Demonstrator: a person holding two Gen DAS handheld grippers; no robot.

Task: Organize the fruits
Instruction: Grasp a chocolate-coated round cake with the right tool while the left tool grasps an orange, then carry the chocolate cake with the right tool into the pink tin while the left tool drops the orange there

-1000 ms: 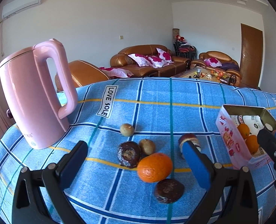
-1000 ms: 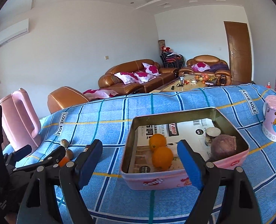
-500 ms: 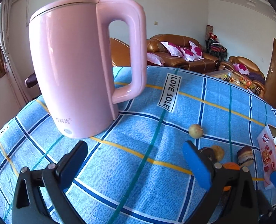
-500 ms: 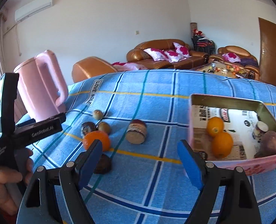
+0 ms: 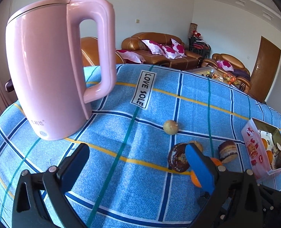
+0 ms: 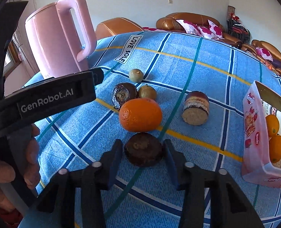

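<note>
My right gripper (image 6: 143, 153) has its jaws on both sides of a dark brown round fruit (image 6: 143, 150) lying on the blue checked cloth; the jaws look closed against it. Just beyond lie an orange (image 6: 140, 114), another dark fruit (image 6: 123, 95), two small brown-green fruits (image 6: 147, 92) (image 6: 136, 75) and a cut dark fruit (image 6: 196, 108). A pink box (image 6: 254, 133) at the right holds oranges (image 6: 272, 125). My left gripper (image 5: 136, 166) is open and empty, over bare cloth left of the fruits (image 5: 178, 159).
A tall pink kettle (image 5: 52, 76) stands at the left of the table and also shows in the right wrist view (image 6: 58, 38). The left gripper's body and the hand holding it (image 6: 26, 133) fill the left of the right wrist view. Sofas stand behind the table.
My right gripper has moved left from the box to the fruit group and narrowed its jaws around the near dark fruit. My left gripper has swung left toward the kettle.
</note>
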